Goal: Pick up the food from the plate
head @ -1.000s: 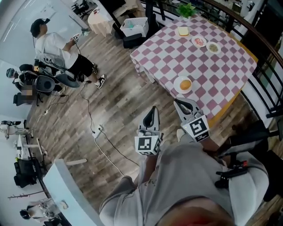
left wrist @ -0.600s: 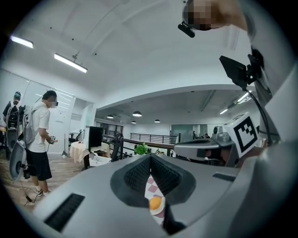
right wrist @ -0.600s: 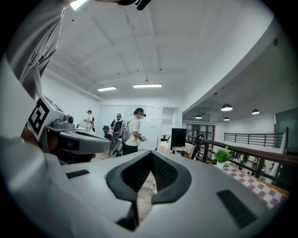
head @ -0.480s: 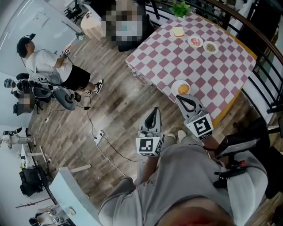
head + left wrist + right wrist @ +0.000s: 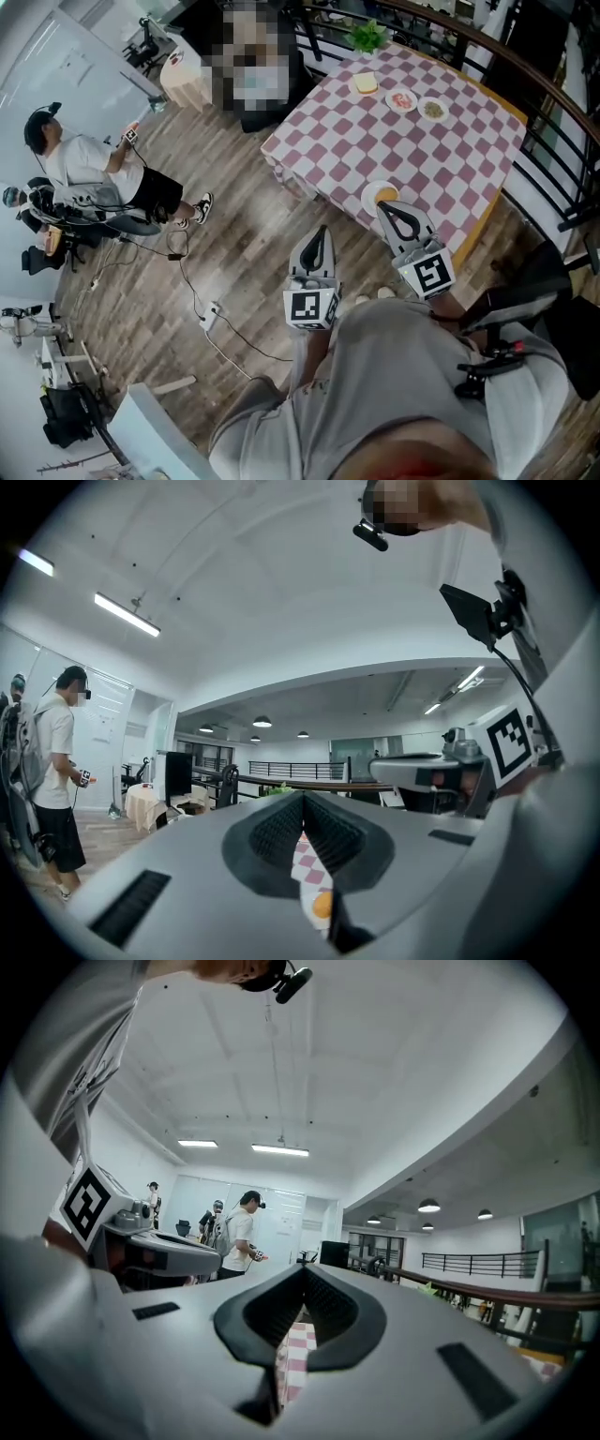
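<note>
A white plate (image 5: pixel 373 192) with a round orange piece of food (image 5: pixel 385 196) sits at the near edge of the pink-and-white checkered table (image 5: pixel 422 150). My right gripper (image 5: pixel 382 207) is shut and empty; in the head view its tip lies just beside the plate. My left gripper (image 5: pixel 322 232) is also shut and empty, held over the wooden floor left of the table. In the left gripper view the plate and its orange food (image 5: pixel 322 905) show through the slit under the closed jaws. The right gripper view shows only checkered cloth (image 5: pixel 298 1354) there.
Farther back on the table are two small plates (image 5: pixel 401 100) (image 5: pixel 432 108), a yellow food item (image 5: pixel 365 83) and a green plant (image 5: pixel 367 37). A black railing (image 5: pixel 544 103) curves behind. A person (image 5: pixel 89 159) stands far left. A cable and power strip (image 5: pixel 213 312) lie on the floor.
The table and plate have drawn closer to my grippers; the right gripper's tip now reaches the plate's edge. The person at the left has moved farther left.
</note>
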A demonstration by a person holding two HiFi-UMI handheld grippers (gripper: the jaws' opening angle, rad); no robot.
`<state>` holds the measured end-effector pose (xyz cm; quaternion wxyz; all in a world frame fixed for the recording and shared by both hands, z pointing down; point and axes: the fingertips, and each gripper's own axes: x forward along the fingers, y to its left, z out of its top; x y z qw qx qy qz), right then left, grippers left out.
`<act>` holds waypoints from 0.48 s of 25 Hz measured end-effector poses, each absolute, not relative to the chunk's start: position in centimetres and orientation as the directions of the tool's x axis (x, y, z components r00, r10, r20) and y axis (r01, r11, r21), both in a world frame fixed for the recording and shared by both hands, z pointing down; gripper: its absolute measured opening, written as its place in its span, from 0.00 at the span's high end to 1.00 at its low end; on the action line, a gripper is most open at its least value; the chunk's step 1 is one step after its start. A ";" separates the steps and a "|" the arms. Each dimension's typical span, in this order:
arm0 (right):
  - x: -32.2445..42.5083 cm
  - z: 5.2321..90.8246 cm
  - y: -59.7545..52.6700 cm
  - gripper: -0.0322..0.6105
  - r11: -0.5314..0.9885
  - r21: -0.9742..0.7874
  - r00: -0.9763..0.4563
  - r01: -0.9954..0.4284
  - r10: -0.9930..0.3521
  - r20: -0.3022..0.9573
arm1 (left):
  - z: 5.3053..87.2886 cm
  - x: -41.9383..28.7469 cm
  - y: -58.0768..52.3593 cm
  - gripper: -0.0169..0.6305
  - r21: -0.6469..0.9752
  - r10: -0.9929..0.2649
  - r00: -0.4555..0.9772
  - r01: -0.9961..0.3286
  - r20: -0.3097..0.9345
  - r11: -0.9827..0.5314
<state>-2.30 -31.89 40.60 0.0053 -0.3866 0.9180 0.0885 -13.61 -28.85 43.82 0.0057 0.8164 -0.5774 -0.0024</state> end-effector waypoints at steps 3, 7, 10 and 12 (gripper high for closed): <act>-2.5 40.3 -31.4 0.93 0.680 0.165 -0.698 -0.714 -0.711 -0.085 | 44.8 -14.1 -28.3 0.96 0.042 -0.942 0.335 -0.942 0.020 -0.334; -2.9 42.4 -31.3 0.93 0.695 0.125 -0.702 -0.708 -0.712 -0.011 | 45.8 -14.0 -27.8 0.96 0.057 -0.933 0.358 -0.933 0.033 -0.356; -3.2 43.7 -31.9 0.43 0.701 0.142 -0.699 -0.699 -0.711 0.077 | 46.1 -14.1 -27.8 0.96 0.052 -0.925 0.378 -0.925 0.030 -0.376; -2.9 44.2 -32.2 0.43 0.680 0.207 -0.669 -0.704 -0.732 0.131 | 46.3 -14.1 -27.8 0.96 0.057 -0.922 0.386 -0.921 0.030 -0.384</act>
